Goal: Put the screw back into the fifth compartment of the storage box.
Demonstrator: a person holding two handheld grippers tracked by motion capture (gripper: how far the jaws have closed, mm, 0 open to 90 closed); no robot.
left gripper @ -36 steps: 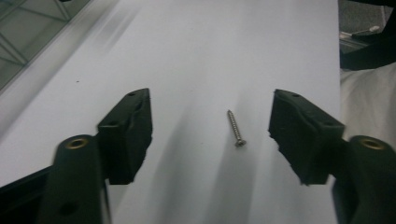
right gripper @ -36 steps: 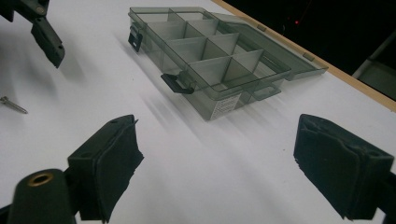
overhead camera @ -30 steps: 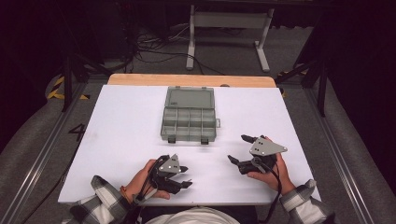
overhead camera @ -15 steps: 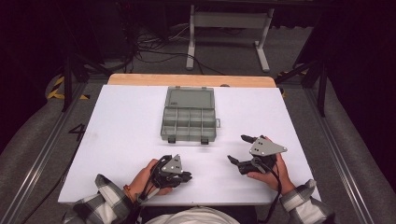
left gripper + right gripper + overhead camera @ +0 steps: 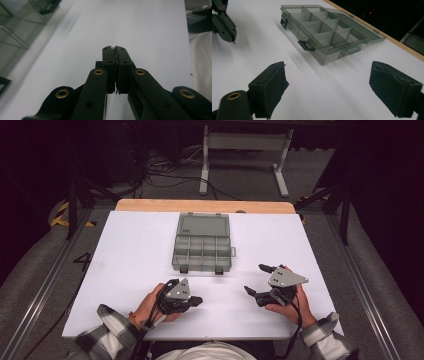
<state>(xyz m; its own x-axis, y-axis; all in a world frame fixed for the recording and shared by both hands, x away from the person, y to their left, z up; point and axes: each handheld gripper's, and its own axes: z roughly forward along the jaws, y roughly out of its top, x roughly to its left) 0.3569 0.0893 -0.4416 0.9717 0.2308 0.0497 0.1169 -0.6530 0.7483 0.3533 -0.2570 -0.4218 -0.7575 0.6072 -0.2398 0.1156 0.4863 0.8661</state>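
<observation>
**Both jaws low over the table, organizer box ahead**

My left gripper (image 5: 196,300) has its jaws pressed flat together with nothing between them; they have just been closing. Only bare white table (image 5: 130,250) lies under and ahead of their tips. My right gripper (image 5: 260,281) stands with its jaws spread wide, holding nothing, white table showing in the gap between the 2 pads. Beyond that gap, ahead and slightly to the left of it, sits the grey organizer box (image 5: 324,32), well apart from both sets of jaws. It rests on the table, its lid (image 5: 202,224) laid open flat behind it, its 2 dark latches facing me.
</observation>
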